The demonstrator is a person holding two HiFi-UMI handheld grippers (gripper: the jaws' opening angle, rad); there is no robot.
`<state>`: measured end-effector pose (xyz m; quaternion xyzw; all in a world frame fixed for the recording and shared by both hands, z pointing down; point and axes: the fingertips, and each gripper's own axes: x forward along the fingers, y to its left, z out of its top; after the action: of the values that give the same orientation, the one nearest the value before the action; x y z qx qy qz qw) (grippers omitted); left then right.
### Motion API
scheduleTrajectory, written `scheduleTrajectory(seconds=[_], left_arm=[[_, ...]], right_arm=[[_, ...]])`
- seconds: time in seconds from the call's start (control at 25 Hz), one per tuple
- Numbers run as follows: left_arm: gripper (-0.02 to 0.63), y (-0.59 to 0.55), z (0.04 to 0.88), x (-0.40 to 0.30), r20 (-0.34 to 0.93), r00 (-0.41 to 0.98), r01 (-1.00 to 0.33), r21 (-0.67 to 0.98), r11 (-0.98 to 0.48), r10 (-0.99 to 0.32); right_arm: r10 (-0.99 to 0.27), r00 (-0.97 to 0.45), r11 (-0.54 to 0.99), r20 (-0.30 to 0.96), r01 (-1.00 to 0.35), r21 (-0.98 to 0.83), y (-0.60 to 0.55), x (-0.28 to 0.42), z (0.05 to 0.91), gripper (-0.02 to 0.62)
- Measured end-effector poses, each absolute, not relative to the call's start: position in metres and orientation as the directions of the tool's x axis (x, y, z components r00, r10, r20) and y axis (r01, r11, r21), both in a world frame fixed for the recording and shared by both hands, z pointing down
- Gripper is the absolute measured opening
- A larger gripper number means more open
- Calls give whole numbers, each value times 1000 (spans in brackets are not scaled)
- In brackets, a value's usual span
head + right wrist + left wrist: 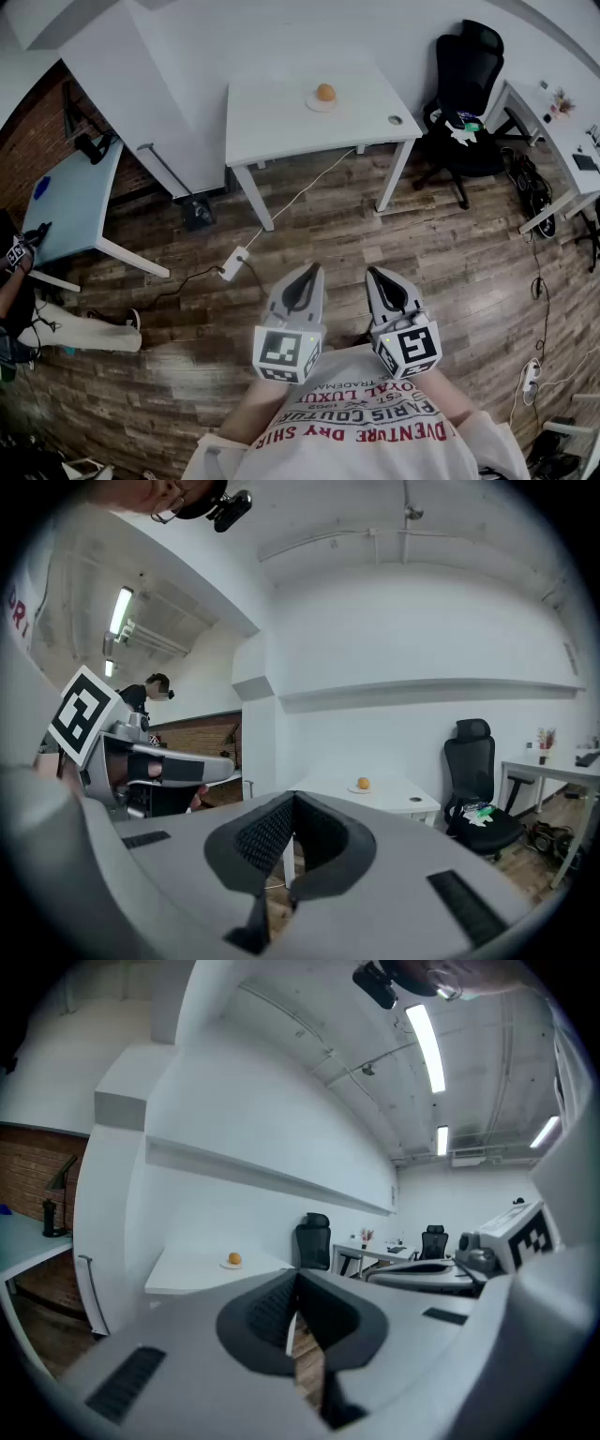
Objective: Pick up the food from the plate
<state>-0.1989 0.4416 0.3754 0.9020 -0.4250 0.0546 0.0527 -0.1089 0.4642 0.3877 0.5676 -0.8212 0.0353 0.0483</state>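
An orange round food item [325,92] rests on a small white plate [320,103] on a white table [281,117] across the room. It appears tiny in the left gripper view [234,1259] and in the right gripper view [363,783]. Both grippers are held close to the person's chest, far from the table. My left gripper [307,273] is shut with nothing between its jaws. My right gripper [377,275] is also shut and empty. Each gripper shows in the other's view, the right gripper [441,1274] and the left gripper [187,769].
A wooden floor lies between me and the table, with a white cable and power strip [232,262] on it. A black office chair [466,84] stands right of the table. A light blue table [66,202] is at the left, another desk [553,131] at the right.
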Motion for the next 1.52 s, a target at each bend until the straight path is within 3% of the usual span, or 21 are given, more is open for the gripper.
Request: scheduleTrajectory(seconds=[0.84,1.2,1.52], left_arm=[[8,412,388,-215,169,614,-789,90,-608,-771],[8,368,400,-187,192,566,-824,109,-556,-801],[8,295,390,-135,196,471,-879,23,-477,-860]], right_arm=[[-926,-345,341,154,-938,-55,436,-117,401,9],[-912,-368,360,178,-930,-77,387,-77,416,9],[-878,-457,441,142,-888,-131,297,-18,397,9]])
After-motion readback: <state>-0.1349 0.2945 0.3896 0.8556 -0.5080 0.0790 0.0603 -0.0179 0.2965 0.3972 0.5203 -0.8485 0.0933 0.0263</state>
